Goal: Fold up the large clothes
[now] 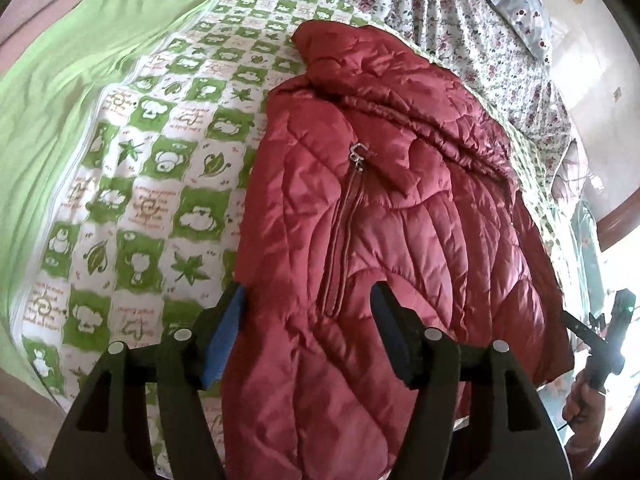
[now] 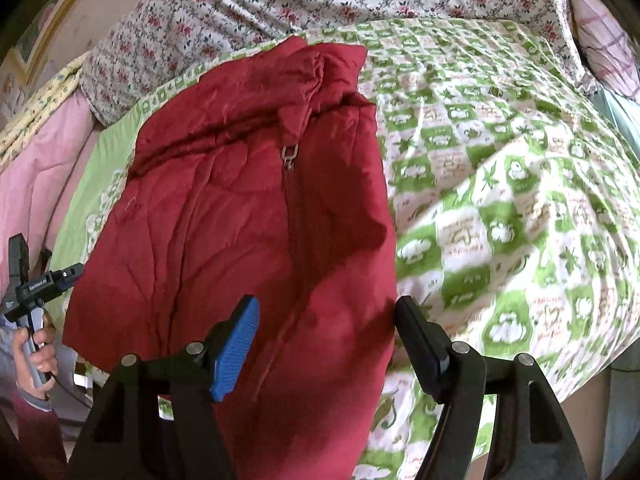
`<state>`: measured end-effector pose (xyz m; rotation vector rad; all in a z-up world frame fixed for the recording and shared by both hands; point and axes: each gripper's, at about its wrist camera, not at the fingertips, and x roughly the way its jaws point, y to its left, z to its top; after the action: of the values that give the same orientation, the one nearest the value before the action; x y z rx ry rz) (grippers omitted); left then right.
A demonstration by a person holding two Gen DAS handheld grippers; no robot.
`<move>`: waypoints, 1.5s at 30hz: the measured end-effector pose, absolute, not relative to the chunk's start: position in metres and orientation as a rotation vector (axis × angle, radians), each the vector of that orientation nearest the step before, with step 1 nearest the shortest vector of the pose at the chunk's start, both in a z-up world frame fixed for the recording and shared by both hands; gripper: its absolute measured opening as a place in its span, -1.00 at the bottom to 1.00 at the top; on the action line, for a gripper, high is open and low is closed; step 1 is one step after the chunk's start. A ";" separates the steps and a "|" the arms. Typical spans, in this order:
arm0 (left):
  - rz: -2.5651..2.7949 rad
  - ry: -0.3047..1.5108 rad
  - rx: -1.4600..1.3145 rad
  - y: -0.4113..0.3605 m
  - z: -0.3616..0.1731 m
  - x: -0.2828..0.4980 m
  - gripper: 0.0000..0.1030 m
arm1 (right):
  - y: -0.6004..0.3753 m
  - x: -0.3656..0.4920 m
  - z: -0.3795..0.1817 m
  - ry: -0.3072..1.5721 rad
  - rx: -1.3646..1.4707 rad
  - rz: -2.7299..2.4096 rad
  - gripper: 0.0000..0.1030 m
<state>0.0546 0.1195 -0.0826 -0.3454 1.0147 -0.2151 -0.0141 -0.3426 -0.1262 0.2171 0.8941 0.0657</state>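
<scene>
A dark red quilted jacket [image 1: 400, 220] lies front up on a green and white checked bedspread [image 1: 160, 200], collar at the far end. Its zip is closed up to a metal pull [image 1: 358, 156]. My left gripper [image 1: 308, 320] hovers open over the jacket's near left part, and the fabric passes under and between the fingers with no pad pressing on it. In the right wrist view the same jacket [image 2: 240, 220] and zip pull [image 2: 289, 156] show. There my right gripper [image 2: 326, 328] stands open over the near right edge, its black finger [image 2: 420, 344] just past the hem.
Floral bedding [image 1: 460, 20] is bunched along the far side. A plain light green sheet [image 1: 60, 100] covers the left. A pink quilt [image 2: 36, 168] lies beyond the jacket's left side. A hand [image 2: 34, 352] grips the other tool's handle; another hand [image 1: 582, 400] shows at the right edge.
</scene>
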 end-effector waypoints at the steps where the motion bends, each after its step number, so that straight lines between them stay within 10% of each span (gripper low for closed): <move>1: -0.214 1.017 -0.348 0.121 -0.083 0.053 0.23 | -0.342 -0.016 -0.127 0.896 0.215 0.065 0.40; 45: -0.284 1.099 -0.373 0.114 -0.122 0.014 0.32 | -0.347 -0.052 -0.155 0.933 0.306 0.133 0.04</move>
<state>0.0144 0.1136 -0.1217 -0.3732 1.0993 -0.2843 -0.0522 -0.3474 -0.1553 0.3061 0.9325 0.1334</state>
